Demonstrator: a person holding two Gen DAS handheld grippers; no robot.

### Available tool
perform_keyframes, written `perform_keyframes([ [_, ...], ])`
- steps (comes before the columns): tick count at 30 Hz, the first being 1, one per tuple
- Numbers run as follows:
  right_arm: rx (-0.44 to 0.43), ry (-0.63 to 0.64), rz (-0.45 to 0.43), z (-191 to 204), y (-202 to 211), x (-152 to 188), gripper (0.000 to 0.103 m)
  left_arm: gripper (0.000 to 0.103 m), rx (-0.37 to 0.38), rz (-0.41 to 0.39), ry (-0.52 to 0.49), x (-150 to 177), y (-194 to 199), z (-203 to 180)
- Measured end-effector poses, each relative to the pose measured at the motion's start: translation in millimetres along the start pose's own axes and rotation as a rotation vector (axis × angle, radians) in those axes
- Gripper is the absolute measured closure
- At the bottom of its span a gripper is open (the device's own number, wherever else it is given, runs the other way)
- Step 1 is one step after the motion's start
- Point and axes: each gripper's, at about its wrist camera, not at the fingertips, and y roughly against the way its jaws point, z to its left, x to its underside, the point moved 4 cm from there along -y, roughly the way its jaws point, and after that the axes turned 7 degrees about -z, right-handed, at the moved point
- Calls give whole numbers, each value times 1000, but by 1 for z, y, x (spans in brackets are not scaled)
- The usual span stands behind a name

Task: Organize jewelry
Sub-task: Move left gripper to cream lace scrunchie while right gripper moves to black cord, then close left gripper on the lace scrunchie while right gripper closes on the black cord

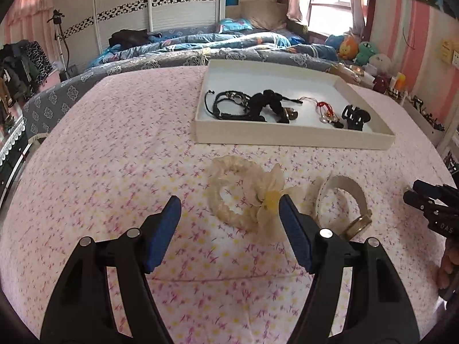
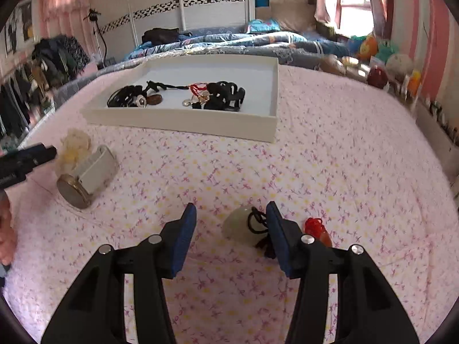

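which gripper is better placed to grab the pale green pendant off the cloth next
Right. The right gripper is open with the pale green pendant lying just ahead, between its fingers. The left gripper is over by the cream scrunchie and watch.

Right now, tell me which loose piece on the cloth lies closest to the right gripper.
The pale green stone pendant on its black cord, just ahead of the right gripper. The watch and cream scrunchie lie far off beside the left gripper.

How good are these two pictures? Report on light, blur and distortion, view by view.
Left wrist view: daylight, the window blown out white; tray and cream scrunchie sharp; fisheye bends the bedspread's edges, corners dark. Right wrist view: same burnt-out window, softer overall, with smear on the clothes at the left edge and the shelf clutter at right; pale stone pendant reasonably clear.
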Motion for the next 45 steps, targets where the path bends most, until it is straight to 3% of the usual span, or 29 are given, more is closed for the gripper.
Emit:
perform_keyframes([
  [2,3,16,23,-1,-3,2,53,33,2,17,2,1,-8,-1],
  [6,32,37,39,-3,-4,3,69,32,11,23,13,2,-15,1],
  [20,-94,-129,28,-20,-9,-2,68,32,43,-6,12,-5,-6,0],
  [27,-53,-141,23,-25,-14,-4,74,32,51,-23,14,-12,0,-1],
  [41,-204,-446,18,-56,-23,-2,78,32,43,-8,14,-11,-10,1],
  [43,-153,-411,27,-55,-26,-2,93,32,36,3,4,-10,-13,0],
  [45,-136,-388,22,-53,-27,-3,94,32,32,24,-2,-8,-20,-2],
])
